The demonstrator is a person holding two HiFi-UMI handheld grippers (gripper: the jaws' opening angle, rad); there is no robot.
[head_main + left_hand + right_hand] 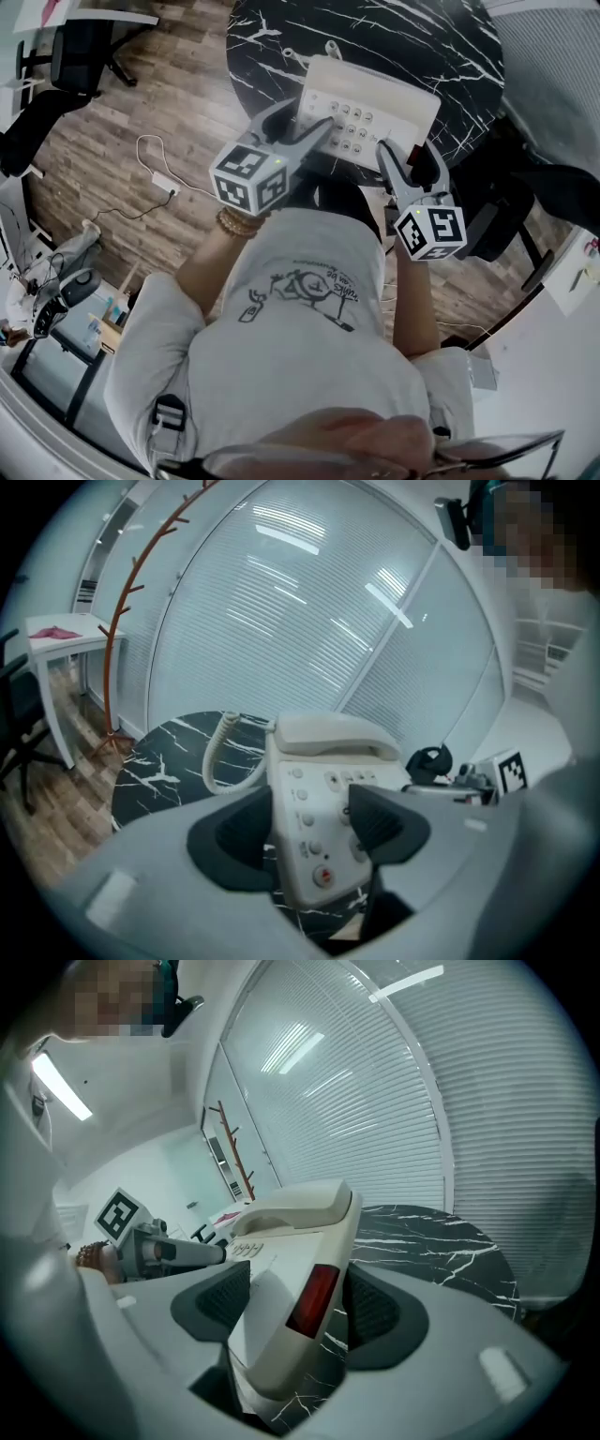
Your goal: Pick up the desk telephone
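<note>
The desk telephone (370, 105) sits between both tools over the near edge of the round black marble worktop (450, 47), close in front of the person's torso.

The left hand-held gripper (314, 116) grips the phone's near left part. In the left gripper view, its two dark pads (242, 838) press either side of the pale body (314, 817). One pad lies against the outer side and the other over the keypad face, next to the red button. The handset (333, 735) rests in its cradle at the far end, and the coiled cord (217, 754) loops down to the worktop (155, 775).

The right hand-held gripper (412, 156) clamps the phone's right side. In the right gripper view, the tilted edge of the phone (291, 1279), with its dark red window, is pinched between the pads (377, 1309). The marble worktop (441, 1241) shows beneath and beyond it.

The near end looks raised off the marble. I cannot tell whether the far end is clear of it.
</note>
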